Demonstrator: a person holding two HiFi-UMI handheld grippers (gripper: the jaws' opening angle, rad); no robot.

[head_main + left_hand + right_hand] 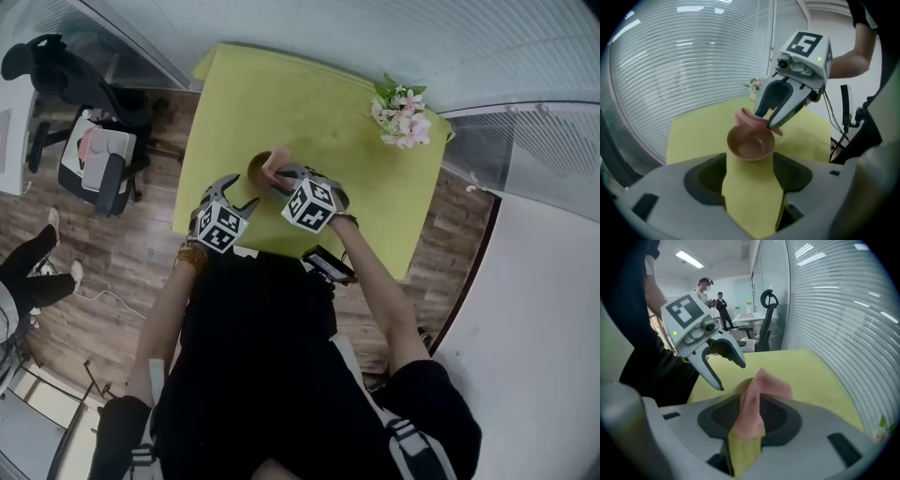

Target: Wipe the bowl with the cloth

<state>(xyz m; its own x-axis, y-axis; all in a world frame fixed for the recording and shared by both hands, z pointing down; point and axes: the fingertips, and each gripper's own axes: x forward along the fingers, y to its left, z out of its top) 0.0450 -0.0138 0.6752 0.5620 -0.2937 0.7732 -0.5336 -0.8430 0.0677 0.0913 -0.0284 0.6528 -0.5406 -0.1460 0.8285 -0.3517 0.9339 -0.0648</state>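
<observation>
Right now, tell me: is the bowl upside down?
No: the bowl stands open side up on the yellow table, its hollow inside plain in the left gripper view.

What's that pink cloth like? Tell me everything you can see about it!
The pink cloth looks soft and thin, and it is bunched into a crumpled, folded strip. It stands up between the jaws of the right gripper, which are apart around it. Its lower end drapes over the rim of the small brown bowl, which sits on the yellow table.
</observation>
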